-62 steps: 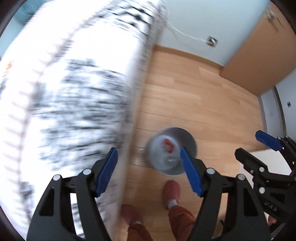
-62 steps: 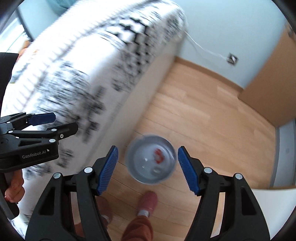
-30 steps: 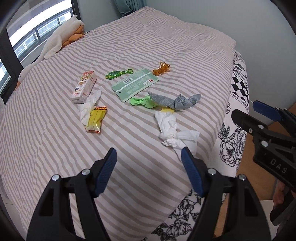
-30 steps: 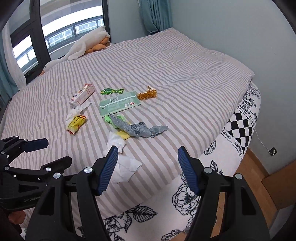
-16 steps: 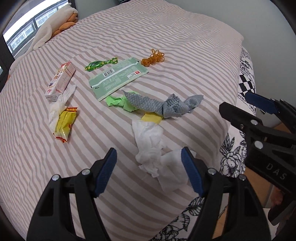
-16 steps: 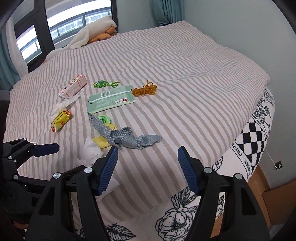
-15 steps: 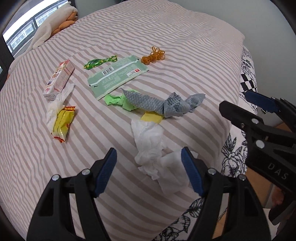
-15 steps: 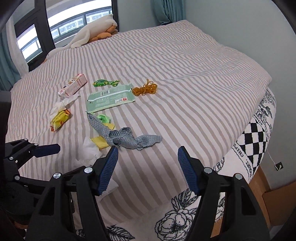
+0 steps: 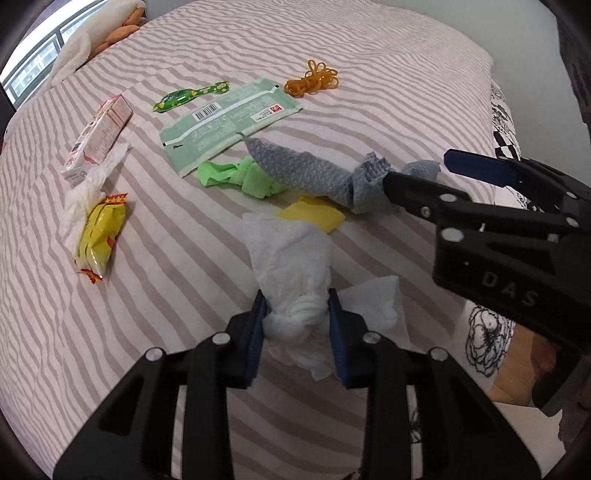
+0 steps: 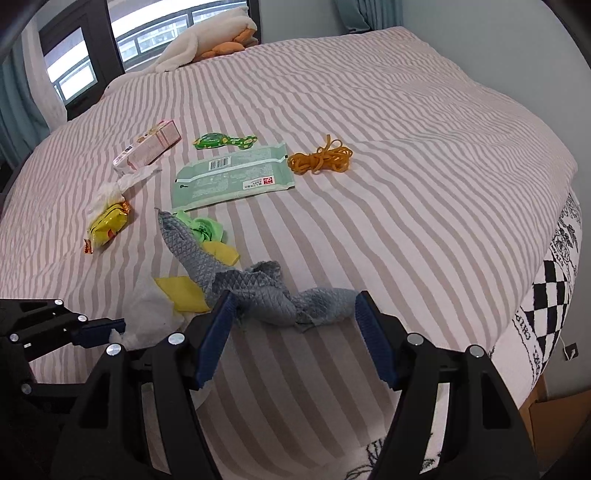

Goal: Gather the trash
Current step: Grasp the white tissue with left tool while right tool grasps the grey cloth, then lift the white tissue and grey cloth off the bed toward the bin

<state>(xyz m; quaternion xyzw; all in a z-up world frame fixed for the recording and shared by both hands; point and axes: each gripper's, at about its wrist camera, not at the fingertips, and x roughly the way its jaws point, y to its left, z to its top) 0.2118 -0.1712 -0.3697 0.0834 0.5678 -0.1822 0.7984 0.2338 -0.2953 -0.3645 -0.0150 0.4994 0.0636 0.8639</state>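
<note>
Trash lies on a striped bed [image 9: 388, 55]. My left gripper [image 9: 296, 312] is shut on a crumpled white tissue [image 9: 291, 266] near the bed's front edge. My right gripper [image 10: 293, 312] is open, its blue pads on either side of a twisted grey cloth [image 10: 266, 291], which also shows in the left wrist view [image 9: 314, 173]. Further back lie a yellow scrap [image 9: 314, 216], a green scrap [image 9: 240, 175], a yellow snack packet [image 9: 98, 232], a pale green wrapper [image 9: 225, 118], a pink carton [image 9: 98, 138], a green candy wrapper [image 9: 188, 96] and orange rubber bands [image 9: 312, 81].
A plush toy [image 10: 207, 40] lies at the head of the bed below a window [image 10: 147, 33]. The bed's side has a floral and checkered skirt [image 10: 554, 295]. Wooden floor [image 10: 543, 402] shows at the lower right.
Both grippers have moved down to the bed. The left gripper has shut on the white tissue. The right gripper has come down around the grey cloth.
</note>
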